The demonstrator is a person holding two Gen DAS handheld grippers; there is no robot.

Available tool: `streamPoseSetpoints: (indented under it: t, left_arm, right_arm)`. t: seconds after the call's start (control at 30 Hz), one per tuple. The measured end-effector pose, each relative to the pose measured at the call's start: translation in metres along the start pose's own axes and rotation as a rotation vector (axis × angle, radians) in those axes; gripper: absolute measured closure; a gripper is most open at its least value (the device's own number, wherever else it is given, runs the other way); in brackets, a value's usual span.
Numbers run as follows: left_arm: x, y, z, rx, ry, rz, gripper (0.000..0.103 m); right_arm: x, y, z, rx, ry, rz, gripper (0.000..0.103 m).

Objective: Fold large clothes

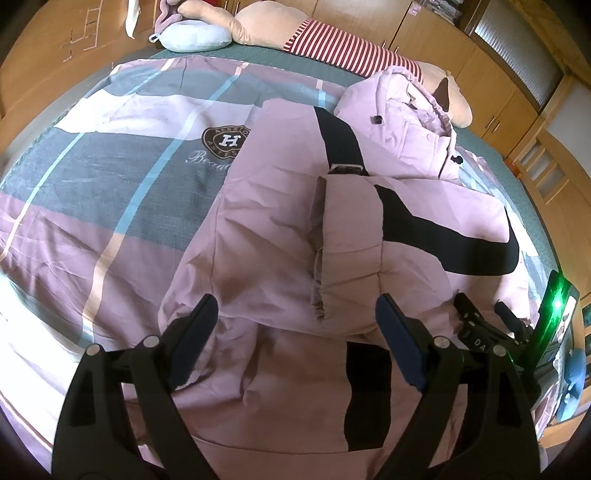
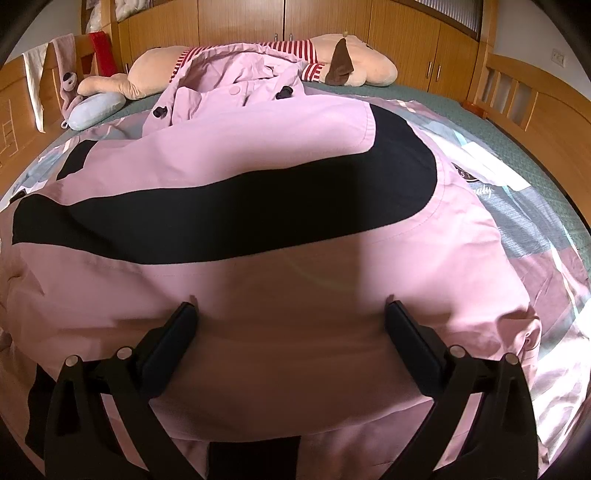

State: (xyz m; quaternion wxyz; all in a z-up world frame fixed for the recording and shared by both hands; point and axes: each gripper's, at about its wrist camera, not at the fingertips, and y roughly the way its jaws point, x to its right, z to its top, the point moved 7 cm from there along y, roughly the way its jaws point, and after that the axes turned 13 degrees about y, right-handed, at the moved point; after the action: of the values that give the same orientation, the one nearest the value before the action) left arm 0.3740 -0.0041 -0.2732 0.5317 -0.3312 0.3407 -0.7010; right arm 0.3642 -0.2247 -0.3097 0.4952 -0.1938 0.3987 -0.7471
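A large pink jacket [image 1: 280,229] with black bands lies spread on the bed, its hood [image 1: 402,110] toward the far side and one sleeve [image 1: 347,236] folded across the body. My left gripper [image 1: 297,314] hovers open over the jacket's near part, with nothing pinched between its fingers. In the right wrist view the jacket [image 2: 258,147] fills the frame. There my right gripper [image 2: 291,310] stands wide open, fingertips [image 2: 184,310] resting on the pink cloth, which bulges loosely between them. The right gripper [image 1: 485,306] also shows at the jacket's right edge in the left wrist view.
A plaid pink, grey and blue duvet [image 1: 110,177] covers the bed. A big plush toy in a red-striped top [image 1: 332,44] and a pale blue neck pillow [image 1: 195,35] lie along the far edge. Wooden wardrobes [image 2: 332,18] and a bed frame [image 2: 535,103] surround it.
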Motion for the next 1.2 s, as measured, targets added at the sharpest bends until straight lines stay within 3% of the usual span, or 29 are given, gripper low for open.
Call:
streamPoseSetpoints:
  t: [1.2]
  left_arm:
    - [0.009,0.014,-0.008,-0.047,0.044,0.012,0.014]
  right_arm:
    - [0.001,-0.002,-0.002,0.019,0.0,0.012,0.001]
